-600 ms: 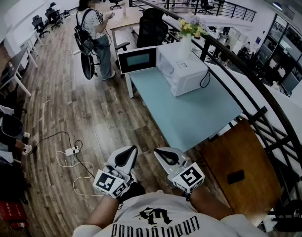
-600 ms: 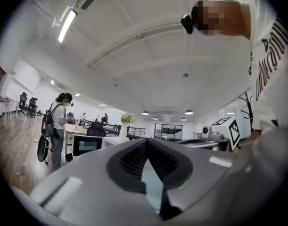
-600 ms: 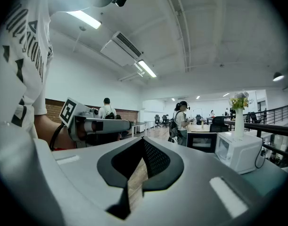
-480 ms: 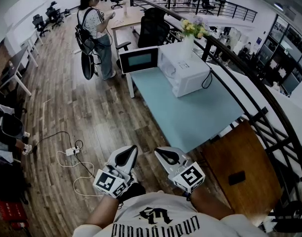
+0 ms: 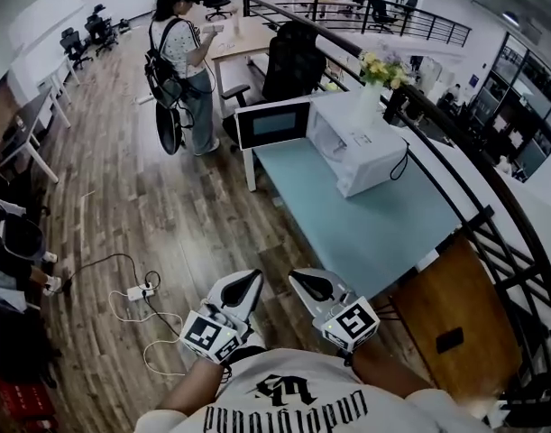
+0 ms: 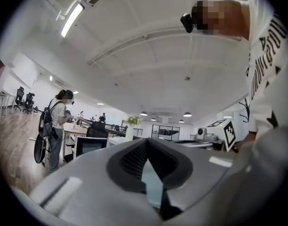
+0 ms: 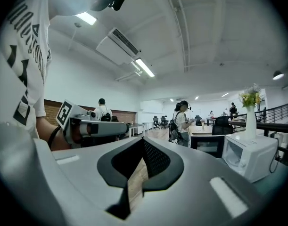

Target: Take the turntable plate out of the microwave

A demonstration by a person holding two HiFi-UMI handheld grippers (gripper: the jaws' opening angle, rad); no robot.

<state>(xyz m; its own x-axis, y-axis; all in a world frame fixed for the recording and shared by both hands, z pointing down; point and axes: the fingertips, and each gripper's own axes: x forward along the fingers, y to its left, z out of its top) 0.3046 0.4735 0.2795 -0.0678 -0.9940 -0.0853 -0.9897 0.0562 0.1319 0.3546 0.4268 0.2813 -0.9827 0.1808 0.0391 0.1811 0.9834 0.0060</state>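
The white microwave [image 5: 363, 154] stands at the far end of a pale blue table [image 5: 374, 233], its door [image 5: 273, 123] swung open to the left. Its inside is hidden from here, so I see no turntable plate. My left gripper [image 5: 254, 278] and right gripper [image 5: 298, 277] are held close to my body, well short of the table, both shut and empty. In the left gripper view the shut left gripper [image 6: 146, 144] points level toward the open door [image 6: 89, 145]. In the right gripper view the right gripper [image 7: 143, 142] is shut too, and the microwave [image 7: 250, 158] lies to its right.
A vase of flowers [image 5: 372, 84] stands behind the microwave. A person [image 5: 183, 57] with a backpack stands beyond the table near a black office chair [image 5: 293, 61]. A dark railing [image 5: 491, 206] runs along the right. A brown wooden surface [image 5: 437, 318] adjoins the table. A power strip [image 5: 137, 291] with cables lies on the floor.
The head view has shifted: the table and microwave now sit slightly lower and further right. Both grippers stay shut, close to my body.
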